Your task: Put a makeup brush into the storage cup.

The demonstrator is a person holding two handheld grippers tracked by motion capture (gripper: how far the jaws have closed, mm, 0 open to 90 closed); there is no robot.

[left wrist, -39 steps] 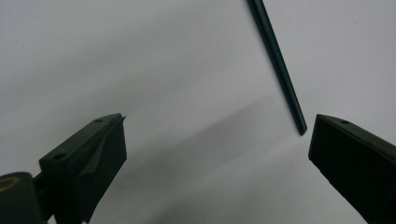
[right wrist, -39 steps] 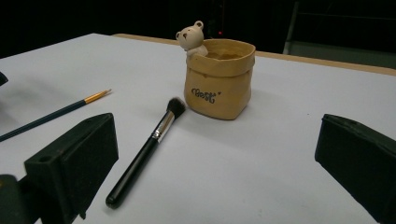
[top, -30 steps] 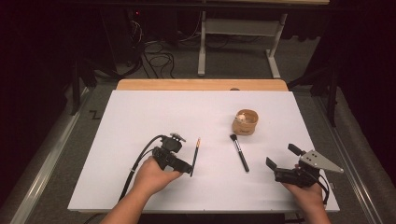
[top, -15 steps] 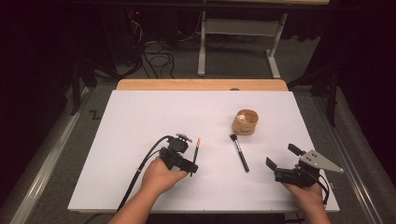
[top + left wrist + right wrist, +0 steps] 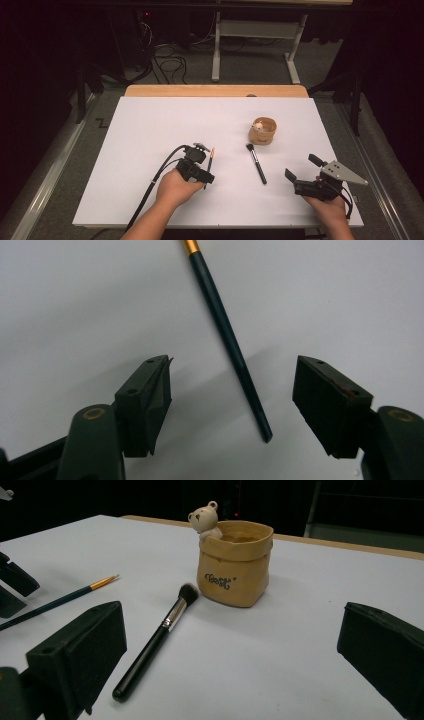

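Since a second ago: left hand-held gripper (image 5: pixel 206 172) shifted slightly forward over the thin paintbrush (image 5: pixel 227 335), jaws just been closing yet still spread, handle lying between them on the table (image 5: pixel 150 130), touched by neither pad. Right hand-held gripper (image 5: pixel 301 174) unmoved, jaws spread wide, holding nothing.

Counted: two hand-held grippers, one thin paintbrush with gold ferrule, one black makeup brush (image 5: pixel 256 163), one tan bag-shaped pot (image 5: pixel 263 131) with one small bear figure (image 5: pixel 204 520) on its rim.

Makeup brush flat on the table between the two hand-held grippers, nearer and ahead of the right one; pot just beyond its bristles, well ahead of the right hand-held gripper.
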